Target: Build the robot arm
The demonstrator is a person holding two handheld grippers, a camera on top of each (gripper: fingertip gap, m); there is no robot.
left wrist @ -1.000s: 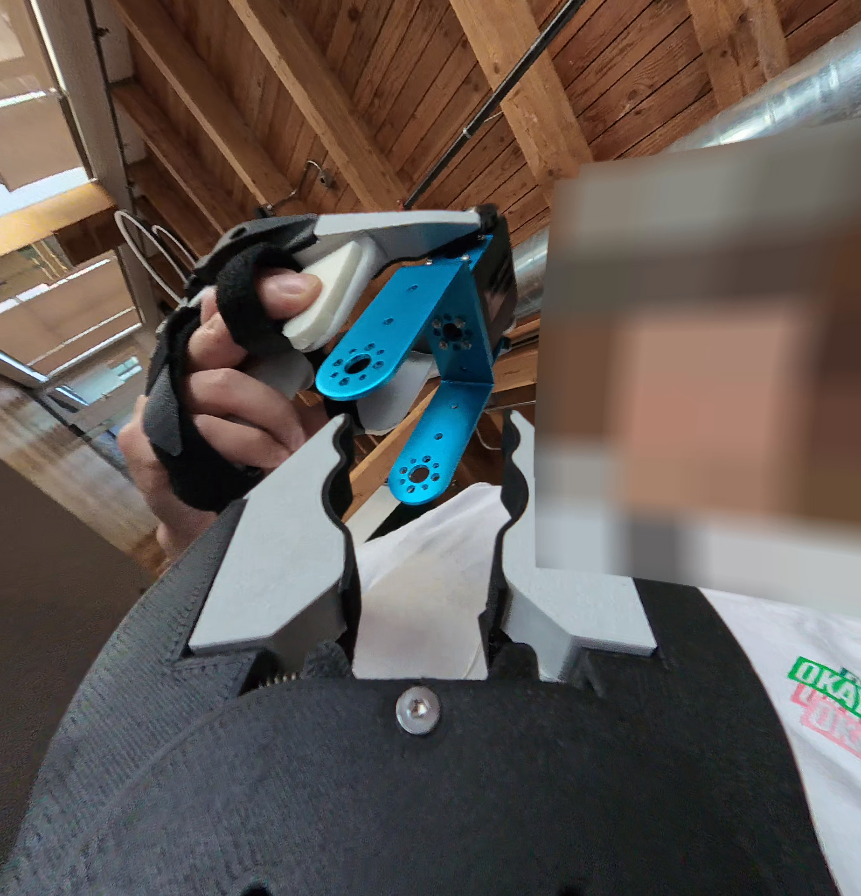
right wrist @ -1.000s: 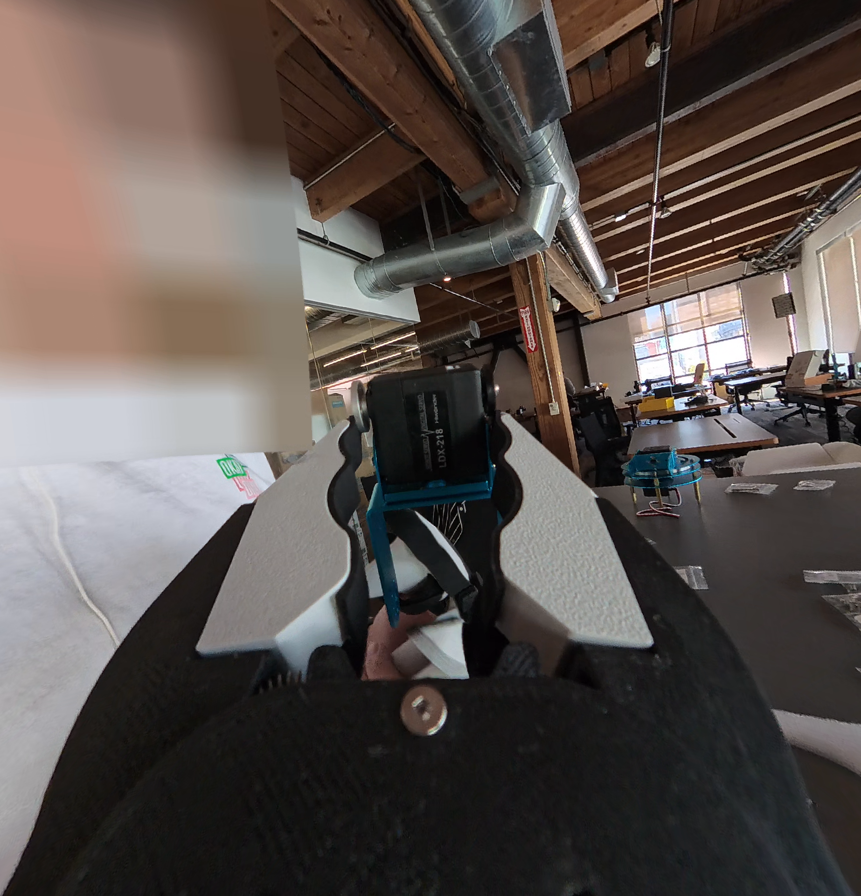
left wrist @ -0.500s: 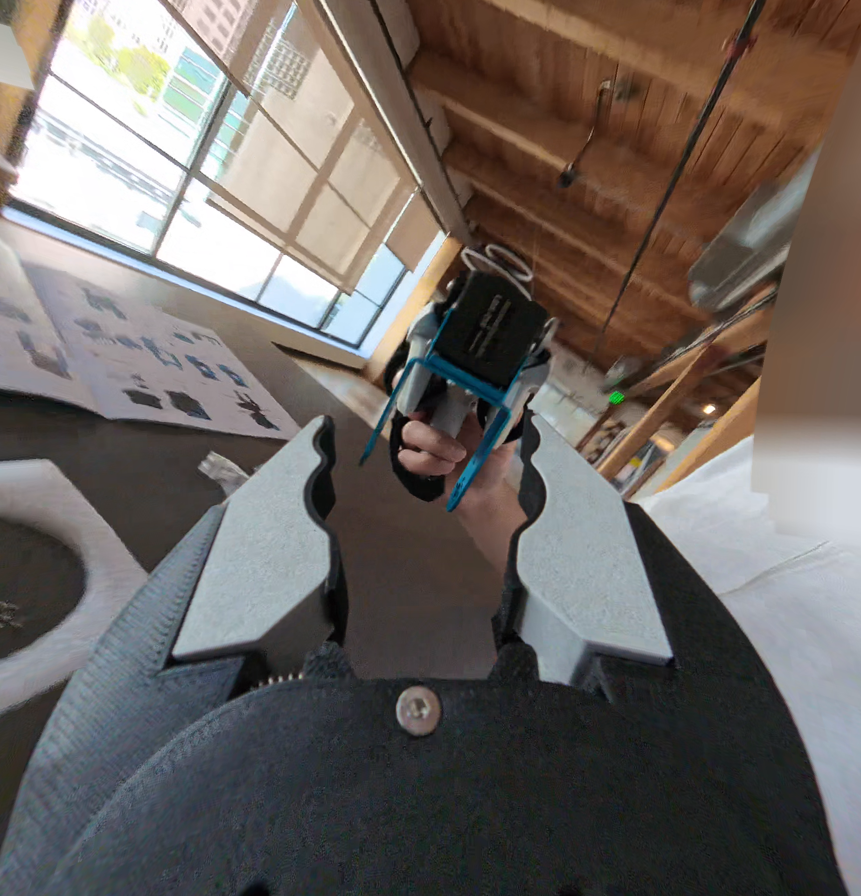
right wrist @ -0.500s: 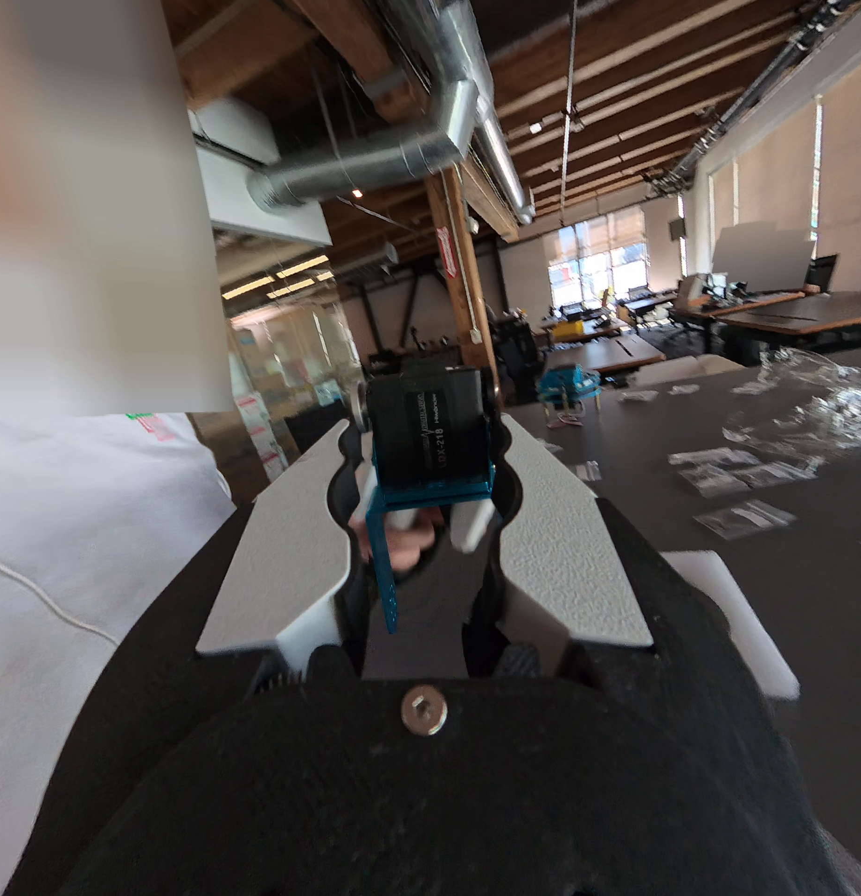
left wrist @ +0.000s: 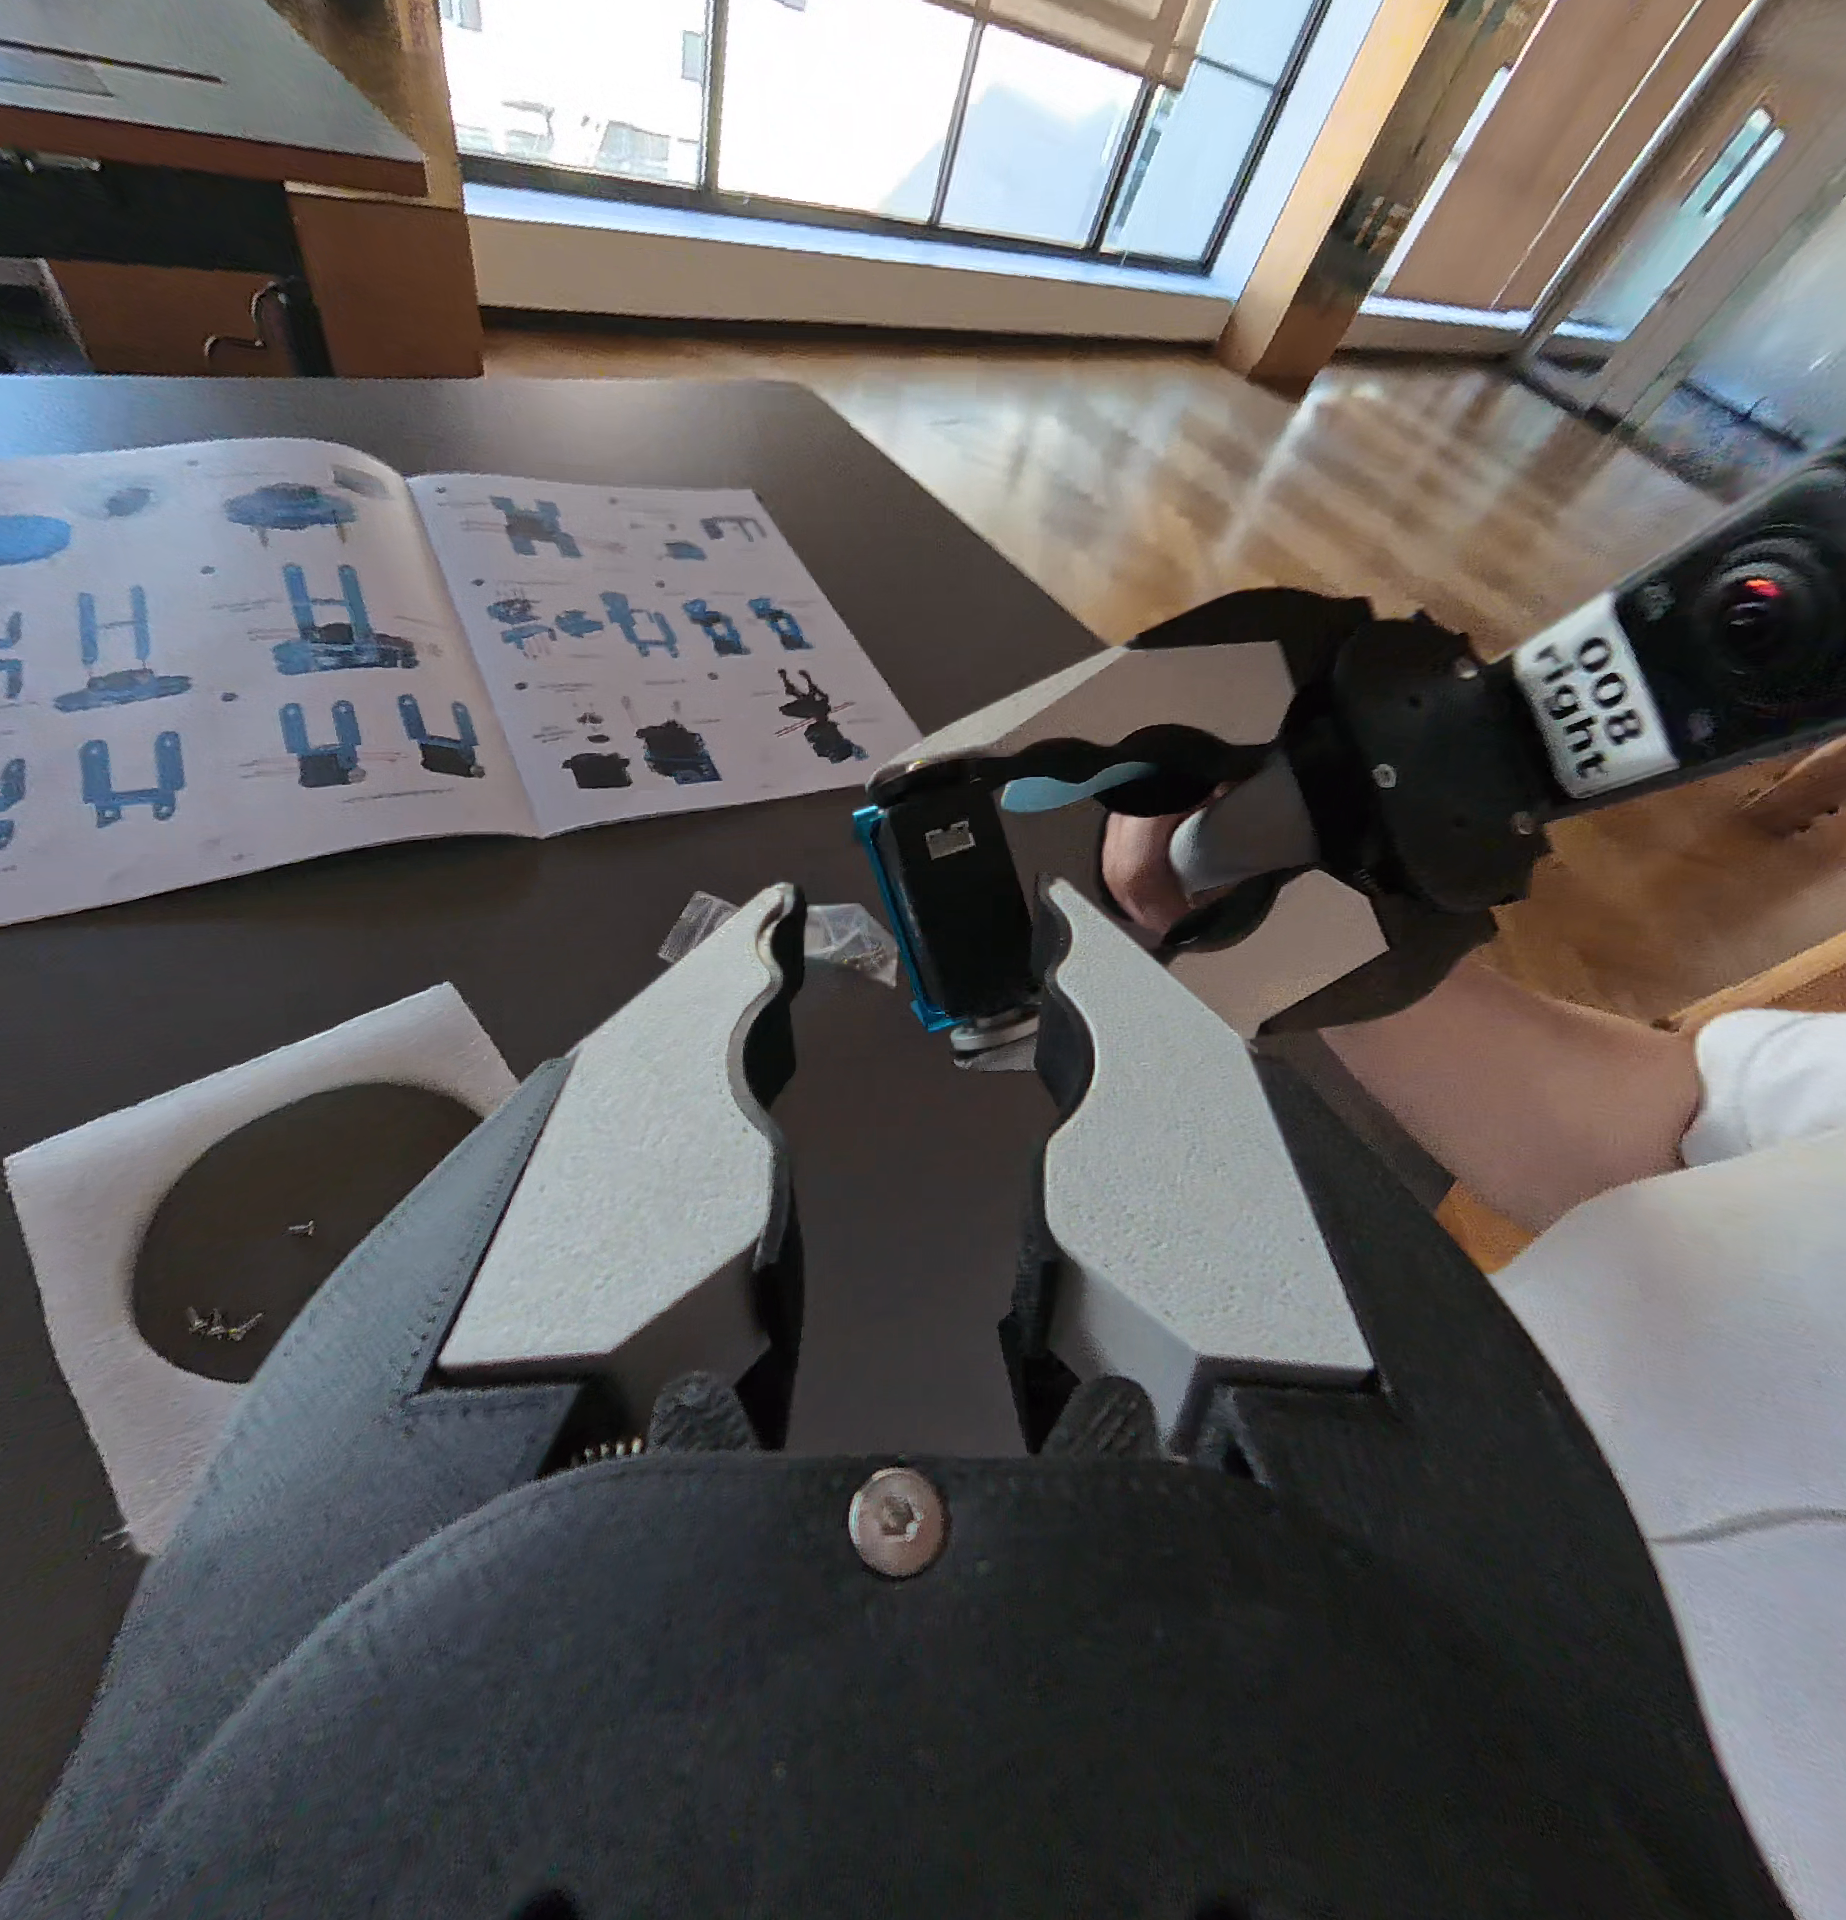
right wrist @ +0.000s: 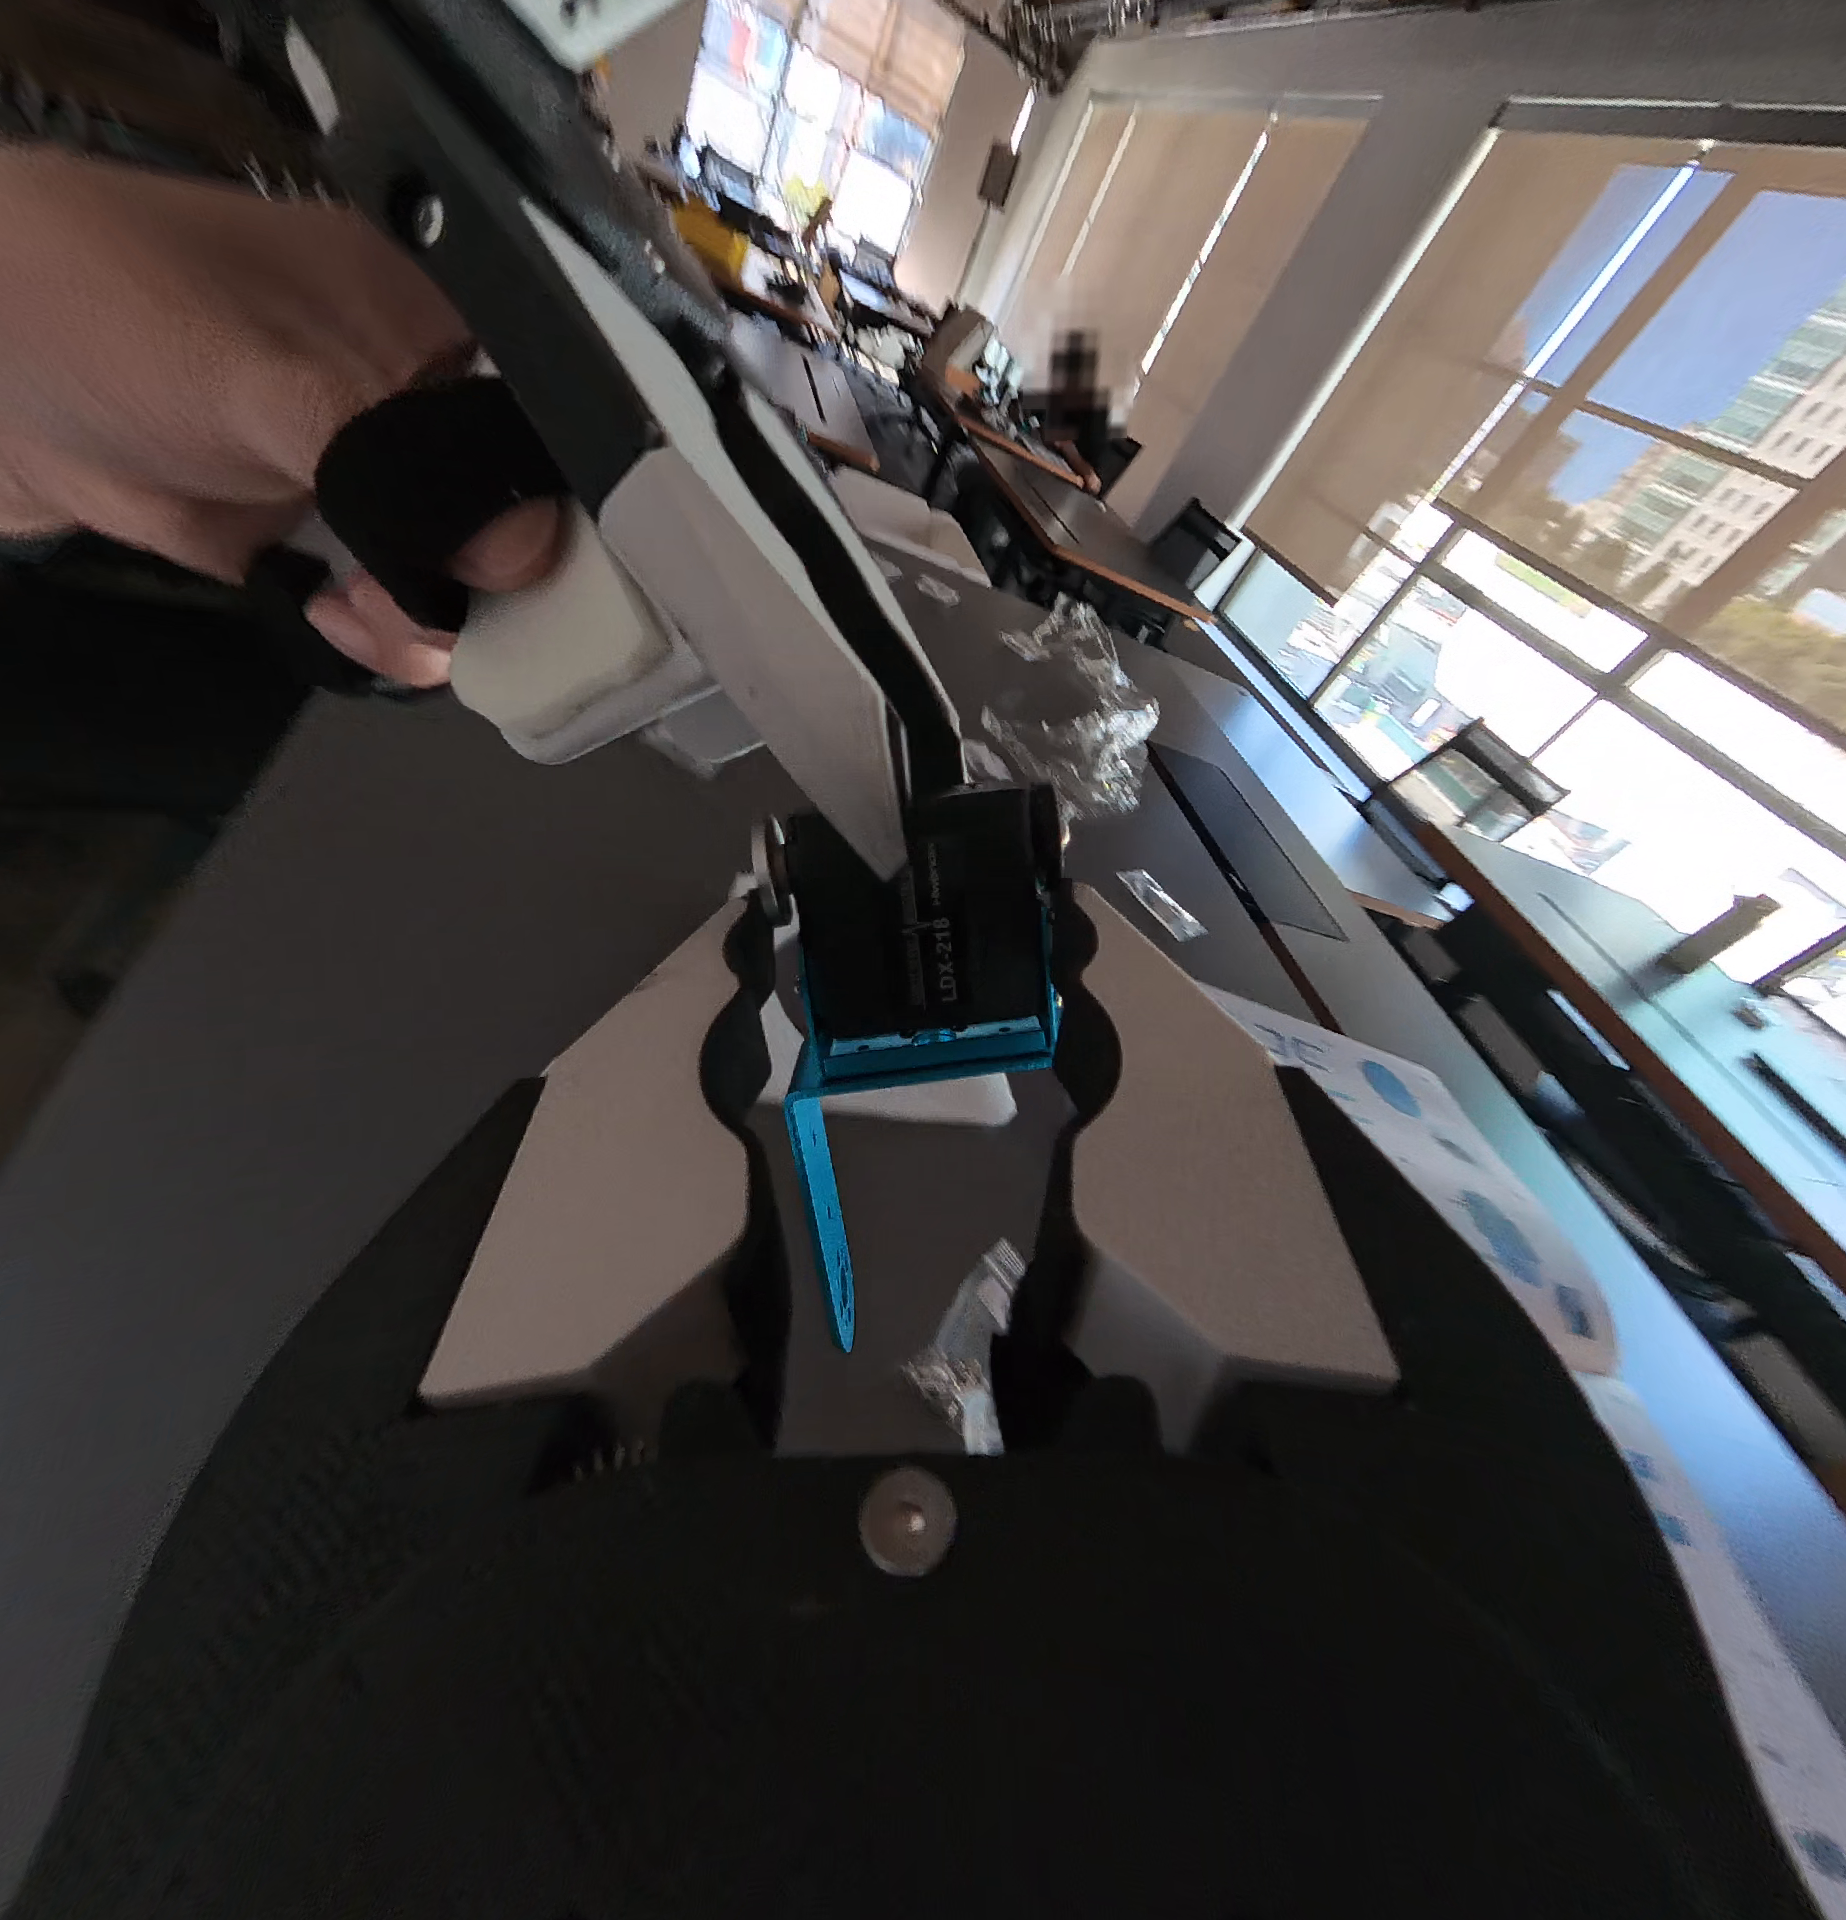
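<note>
My right gripper is shut on a black servo set in a blue metal bracket, one arm of which hangs back between the fingers. It holds them above the dark table. In the left wrist view the right gripper comes in from the right, with the servo at its tips. My left gripper is open and empty, its tips on either side of the servo's near end. In the right wrist view one left finger reaches down from the upper left to the servo's top.
An open instruction booklet lies on the table at the back left. A white foam piece with a round cutout holds a few small screws. Small clear bags lie under the servo. The table's edge and a wooden floor are to the right. My two grippers' fingertips are within a few centimetres of each other.
Both grippers have swung down from facing the ceiling and the person to above the table. The left gripper has closed in on the servo. The right gripper has kept its hold.
</note>
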